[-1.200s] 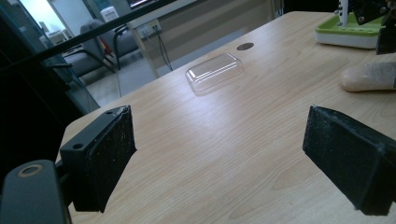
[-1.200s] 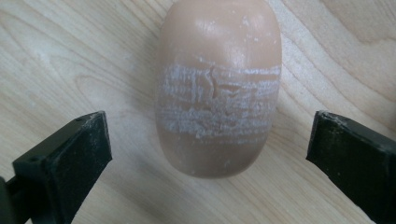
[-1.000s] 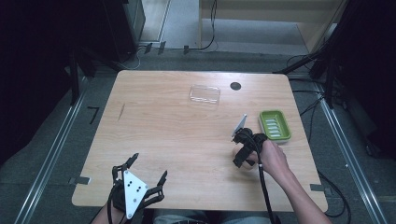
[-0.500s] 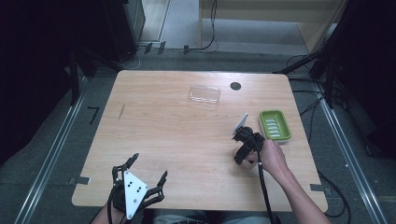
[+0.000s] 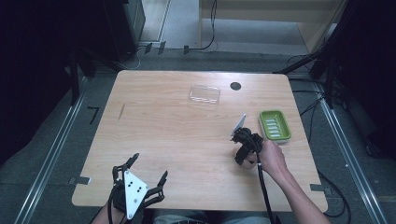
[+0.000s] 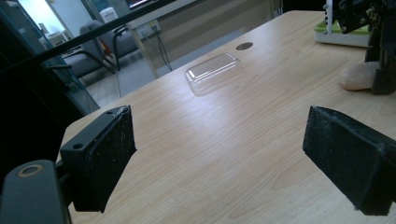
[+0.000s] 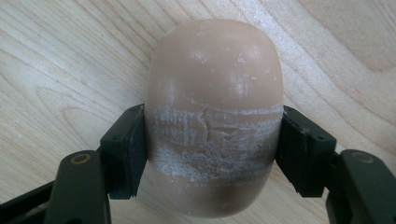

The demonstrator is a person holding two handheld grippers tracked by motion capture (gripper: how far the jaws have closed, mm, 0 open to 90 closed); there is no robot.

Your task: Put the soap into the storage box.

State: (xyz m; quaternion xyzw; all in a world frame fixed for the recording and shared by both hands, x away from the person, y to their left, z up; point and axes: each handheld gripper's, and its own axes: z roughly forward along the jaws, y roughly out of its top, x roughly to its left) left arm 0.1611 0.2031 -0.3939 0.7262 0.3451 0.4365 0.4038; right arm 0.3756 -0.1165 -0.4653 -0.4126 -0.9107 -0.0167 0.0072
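The right gripper (image 7: 212, 154) clamps a tan, rounded soap bar (image 7: 215, 88) — white scuffs between its jaws, probably wear. The left gripper (image 6: 224, 158) gapes wide, empty.

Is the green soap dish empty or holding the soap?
Empty: the green soap dish shows only bare ribs, while the soap sits between the right gripper jaws on the table.

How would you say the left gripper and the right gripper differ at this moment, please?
The left gripper stands open with nothing between its jaws, while the right gripper is shut on the tan soap bar. The left one sits at the table's near edge; the right one is beside the green soap dish. Both have black jaws.
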